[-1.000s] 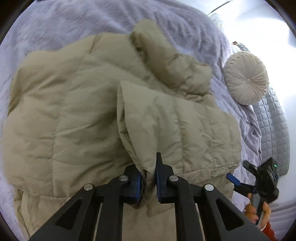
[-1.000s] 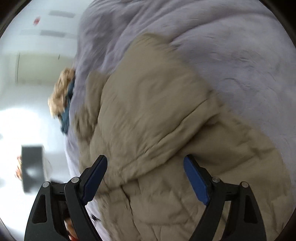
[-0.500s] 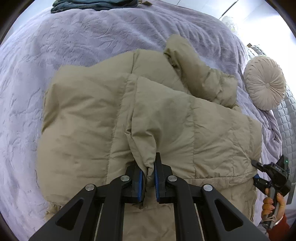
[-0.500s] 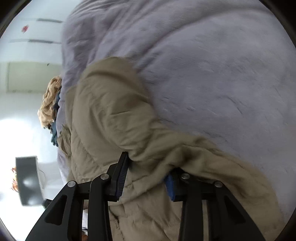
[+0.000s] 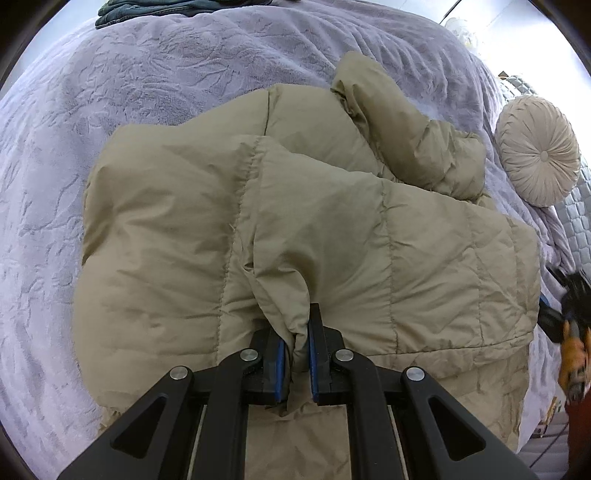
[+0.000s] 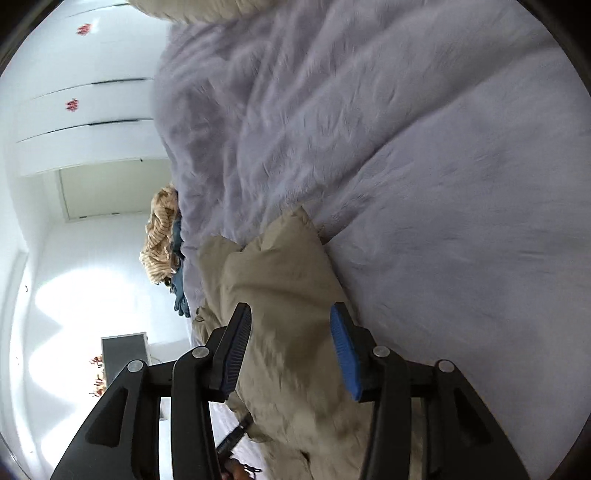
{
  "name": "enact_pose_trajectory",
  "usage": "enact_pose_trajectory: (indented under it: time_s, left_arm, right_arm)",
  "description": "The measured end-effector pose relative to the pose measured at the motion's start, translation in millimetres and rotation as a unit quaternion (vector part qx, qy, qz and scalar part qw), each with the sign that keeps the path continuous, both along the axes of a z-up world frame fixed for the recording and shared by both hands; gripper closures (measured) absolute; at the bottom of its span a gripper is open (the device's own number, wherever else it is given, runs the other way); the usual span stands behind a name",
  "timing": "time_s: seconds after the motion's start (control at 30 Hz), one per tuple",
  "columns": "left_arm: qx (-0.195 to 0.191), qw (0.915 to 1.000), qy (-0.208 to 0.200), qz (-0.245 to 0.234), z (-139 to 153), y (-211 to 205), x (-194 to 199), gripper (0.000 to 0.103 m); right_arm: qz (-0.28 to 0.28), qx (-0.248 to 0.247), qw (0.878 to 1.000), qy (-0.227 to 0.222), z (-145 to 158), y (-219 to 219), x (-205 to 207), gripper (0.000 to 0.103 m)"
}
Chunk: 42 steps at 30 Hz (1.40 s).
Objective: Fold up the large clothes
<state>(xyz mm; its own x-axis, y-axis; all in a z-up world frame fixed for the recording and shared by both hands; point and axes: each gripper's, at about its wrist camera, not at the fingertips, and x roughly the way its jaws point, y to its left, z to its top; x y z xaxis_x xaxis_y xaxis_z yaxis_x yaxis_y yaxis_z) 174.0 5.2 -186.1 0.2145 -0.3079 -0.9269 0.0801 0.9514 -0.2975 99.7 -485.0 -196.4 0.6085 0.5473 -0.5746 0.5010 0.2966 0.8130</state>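
The tan puffer jacket (image 5: 295, 229) fills the middle of the left wrist view, lying on a lilac bedspread (image 5: 110, 92) with one panel already laid over the body and a sleeve bunched toward the upper right. At the bottom centre the left gripper (image 5: 295, 354) has its fingers pressed together on a pleat of the jacket's edge. In the right wrist view the right gripper (image 6: 291, 347) has its fingers spread wide, with jacket fabric lying between and below them; the frame is blurred, so I cannot tell whether they touch it. A round cushion (image 5: 537, 151) sits at the right edge, and folded dark clothes (image 5: 177, 9) at the top.

The likely trouble is the filling (it is puffy and springy). With only one thin pinch holding it, the slick fabric could slip out, and the folded panel could spring open or slide askew. The loose sleeve may also drag and spoil the fold.
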Motion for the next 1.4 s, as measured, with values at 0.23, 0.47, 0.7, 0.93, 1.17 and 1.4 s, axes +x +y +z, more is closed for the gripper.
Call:
enact_pose_trajectory:
  time_s: [0.23, 0.47, 0.7, 0.93, 1.17, 1.4]
  left_arm:
    - [0.021, 0.9997, 0.005, -0.016, 3.8, -12.7, -2.1, 0.091]
    - [0.050, 0.9972, -0.006, -0.055, 4.8, -44.8, -8.3, 0.091]
    - [0.034, 0.9986, 0.000, -0.040, 4.6, -40.4, -1.7, 0.091]
    - [0.039, 0.9985, -0.006, -0.037, 19.7, -30.4, -8.6, 0.091]
    - [0.055, 0.9971, -0.048, -0.024, 71.2, 5.7, -24.1, 0.091]
    - [0.023, 0.9964, -0.067, -0.047, 69.8, -19.6, -14.4, 0.091]
  right_arm:
    - [0.032, -0.092, 0.994, 0.045, -20.7, 10.7, 52.6, 0.091]
    - [0.024, -0.180, 0.980, 0.079, 1.5, -7.2, 35.1, 0.093]
    - [0.086, -0.235, 0.968, -0.021, 75.6, 40.2, -15.6, 0.093]
    - [0.150, -0.252, 0.956, 0.013, 48.9, 73.6, -27.4, 0.093]
    - [0.133, -0.246, 0.959, 0.037, 38.8, 66.8, -32.7, 0.093]
    - [0.138, -0.280, 0.950, 0.013, 58.1, 78.8, -26.0, 0.093]
